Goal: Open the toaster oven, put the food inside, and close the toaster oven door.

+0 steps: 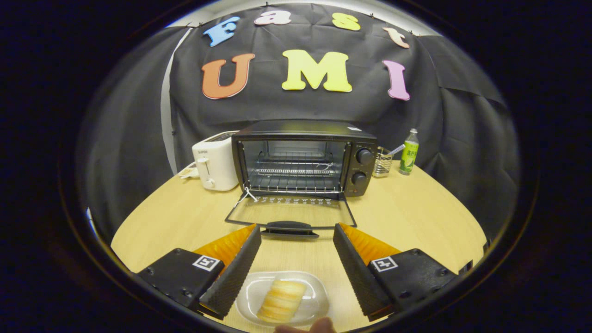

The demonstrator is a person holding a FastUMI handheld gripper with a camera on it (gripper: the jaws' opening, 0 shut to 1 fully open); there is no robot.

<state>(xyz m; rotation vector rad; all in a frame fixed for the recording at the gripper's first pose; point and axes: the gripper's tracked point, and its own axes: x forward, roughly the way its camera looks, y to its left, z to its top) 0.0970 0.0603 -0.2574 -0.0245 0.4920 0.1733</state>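
gripper point(296, 231) released, fingers wide | one bread point(281, 300) on plate point(314, 303) between them, long axis near-far | one toaster oven point(303, 157) beyond, door point(291, 212) open

A round-edged worktop point(416, 217) of pale wood grain stands before a wall of black cloth point(462, 129), which hangs in creases and folds behind its far edge. At the far left corner of the worktop a pale vertical strip point(165, 115) shows where the cloth parts. Above the cloth a band of lighter wall or ceiling point(240, 5) is lit brightly. The light falls evenly on the worktop, with soft shadows.
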